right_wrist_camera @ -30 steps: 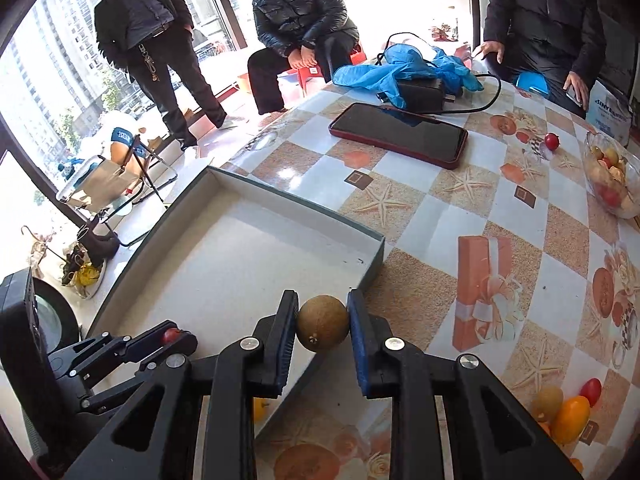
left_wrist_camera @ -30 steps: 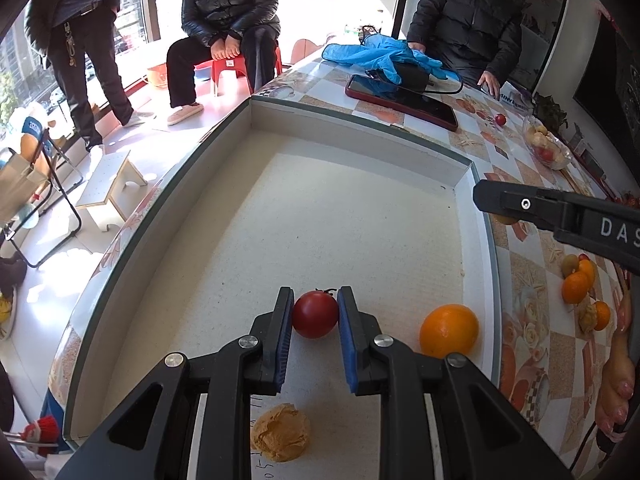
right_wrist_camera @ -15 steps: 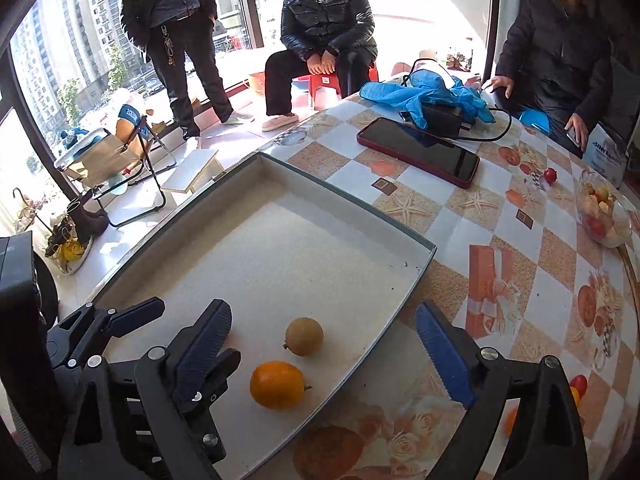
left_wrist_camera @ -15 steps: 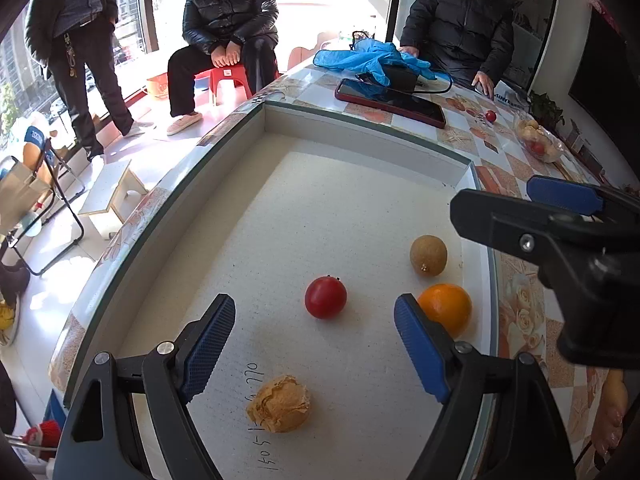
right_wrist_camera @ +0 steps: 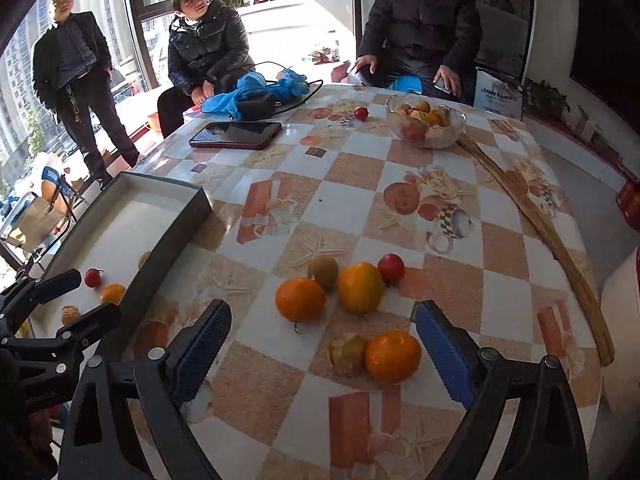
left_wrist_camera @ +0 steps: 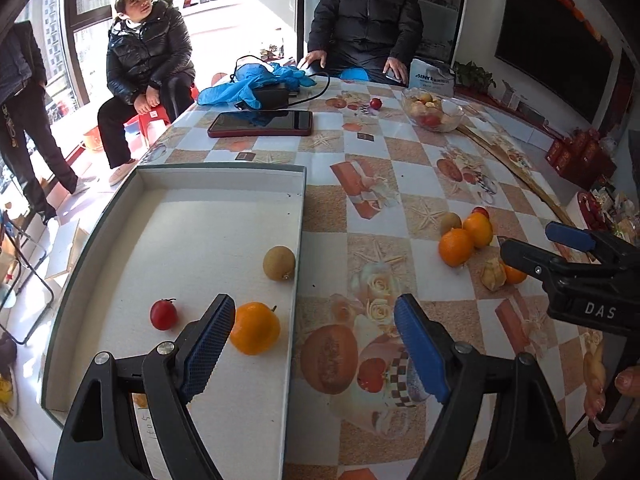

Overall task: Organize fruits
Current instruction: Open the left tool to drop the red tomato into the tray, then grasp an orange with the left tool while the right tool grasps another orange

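White-lined and dark-walled, tray (left_wrist_camera: pixel 224 178) at the table's left edge, already loaded: orange (left_wrist_camera: pixel 255 333) nearest its right wall, brown round fruit (left_wrist_camera: pixel 279 263) just behind that against the same wall, small red tomato (left_wrist_camera: pixel 163 314) further in toward the tray's middle, and a tan husked fruit (right_wrist_camera: pixel 69 314) near the tray's front, partly hidden. Well apart from the tray, on the patterned tablecloth (right_wrist_camera: pixel 360 152), still loose: three oranges (right_wrist_camera: pixel 300 299), a second brown fruit (right_wrist_camera: pixel 323 271), a red tomato (right_wrist_camera: pixel 391 267) and a husked physalis (right_wrist_camera: pixel 347 353), bunched in one cluster. Glass bowl (right_wrist_camera: pixel 456 128) of mixed fruit far behind the tray, near the seated people; no telling whether part of the job. Left gripper (left_wrist_camera: pixel 316 344) over the tray's right wall, jaws spread wide, nothing between the pads. Right gripper (right_wrist_camera: pixel 322 354) over the loose cluster, jaws likewise spread and empty, nearest orange and physalis framed between them. Roughly four in, six out: under halfway, judging by the count.
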{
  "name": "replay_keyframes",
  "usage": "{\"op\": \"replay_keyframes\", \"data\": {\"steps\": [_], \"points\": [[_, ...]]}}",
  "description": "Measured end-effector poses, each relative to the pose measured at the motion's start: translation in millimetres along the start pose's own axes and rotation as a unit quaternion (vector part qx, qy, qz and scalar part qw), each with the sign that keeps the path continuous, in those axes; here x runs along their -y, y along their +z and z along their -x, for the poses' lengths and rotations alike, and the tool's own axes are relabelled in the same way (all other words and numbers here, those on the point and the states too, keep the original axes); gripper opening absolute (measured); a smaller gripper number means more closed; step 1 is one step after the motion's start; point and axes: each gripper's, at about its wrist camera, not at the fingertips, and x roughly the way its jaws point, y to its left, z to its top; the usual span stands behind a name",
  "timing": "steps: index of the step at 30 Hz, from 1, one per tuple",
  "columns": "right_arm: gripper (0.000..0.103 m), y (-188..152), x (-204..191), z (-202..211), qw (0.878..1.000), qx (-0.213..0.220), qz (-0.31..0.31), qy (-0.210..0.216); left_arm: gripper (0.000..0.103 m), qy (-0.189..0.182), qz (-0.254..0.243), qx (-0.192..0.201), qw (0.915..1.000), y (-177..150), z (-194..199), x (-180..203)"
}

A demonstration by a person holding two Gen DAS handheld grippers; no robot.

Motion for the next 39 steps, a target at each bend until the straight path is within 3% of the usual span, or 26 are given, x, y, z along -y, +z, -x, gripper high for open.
{"op": "replay_keyframes", "data": {"steps": [8, 12, 17, 20, 23, 29, 35, 36, 37, 39], "points": [[0.094, -58, 67, -2, 0.998, -0.036, -0.033, -0.041, 0.085, -0.022, -0.046, -0.038, 0.998, 14, -44, 76], [0.094, -74, 81, -10, 0.997, -0.052, -0.044, -0.034, 0.085, -0.026, -0.05, -0.044, 0.9974, 27, -66, 97], [0.102, -80, 83, -11, 0.998, -0.047, -0.033, -0.028, 0.084, -0.014, -0.048, -0.059, 0.997, 35, -95, 109], [0.102, -79, 78, -13, 0.998, -0.047, -0.019, -0.023, 0.067, -0.005, -0.045, -0.061, 0.9971, 36, -105, 110], [0.102, -73, 70, -19, 0.999, -0.049, 0.001, -0.019, 0.038, -0.006, -0.044, -0.053, 0.9976, 39, -104, 111], [0.102, -51, 55, -39, 0.998, -0.046, 0.03, -0.008, 0.038, 0.005, -0.044, -0.043, 0.9981, 24, -92, 102], [0.1, -38, 33, -51, 0.997, -0.024, 0.07, -0.006, 0.038, 0.014, -0.013, -0.035, 0.9992, 0, -72, 76], [0.093, -38, 29, -50, 0.997, -0.017, 0.08, -0.005, 0.038, 0.017, -0.013, -0.034, 0.9992, -3, -69, 74], [0.076, -38, 25, -48, 0.996, -0.011, 0.085, 0.0, 0.038, 0.02, -0.016, -0.032, 0.9991, -7, -66, 73], [0.05, -35, 23, -46, 0.997, -0.007, 0.082, 0.008, 0.038, 0.026, -0.022, -0.028, 0.999, -14, -61, 73]]}}
